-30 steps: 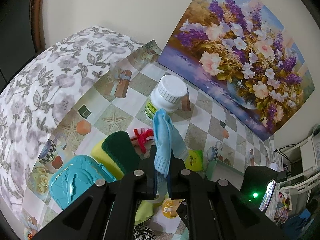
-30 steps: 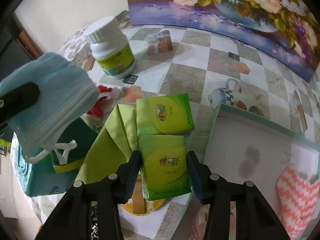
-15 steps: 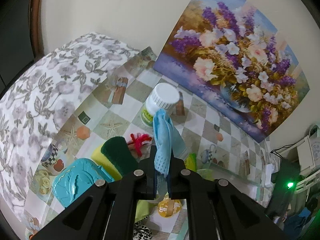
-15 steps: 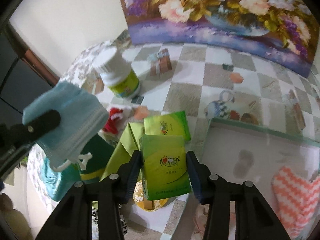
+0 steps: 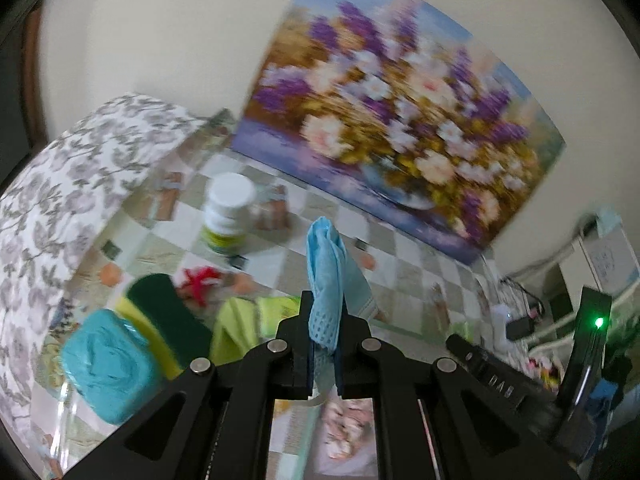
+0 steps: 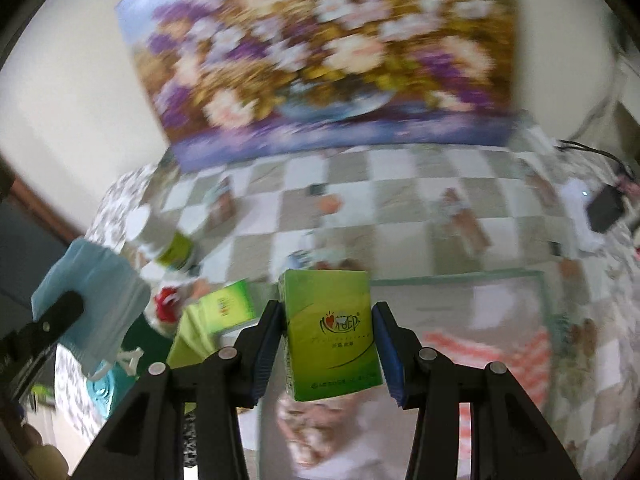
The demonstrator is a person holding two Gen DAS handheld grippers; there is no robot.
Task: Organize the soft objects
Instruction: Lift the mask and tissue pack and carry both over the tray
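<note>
My left gripper (image 5: 323, 344) is shut on a light blue face mask (image 5: 329, 280) that sticks up between the black fingers, held in the air over the checked table. The same face mask (image 6: 92, 304) shows at the left of the right wrist view, pinched by the left gripper's finger (image 6: 48, 322). My right gripper (image 6: 330, 354) is shut on a green tissue pack (image 6: 332, 328), lifted clear of the table. Below and to the right lies a pale box (image 6: 460, 280) with an orange-and-white striped cloth (image 6: 504, 354) in it. A second green tissue pack (image 6: 224, 306) rests on a green cloth (image 6: 190, 336).
On the table stand a white-capped bottle (image 5: 227, 212), a green-and-yellow sponge (image 5: 164, 316), a teal soap box (image 5: 108, 364) and a small red thing (image 5: 200, 278). A flower painting (image 5: 396, 128) leans on the back wall. A black device and cables (image 6: 604, 208) lie at the far right.
Both grippers have risen and swung right, so the table looks further off. The green tissue pack has come up off the table in the right gripper. The mask stays clamped in the left.
</note>
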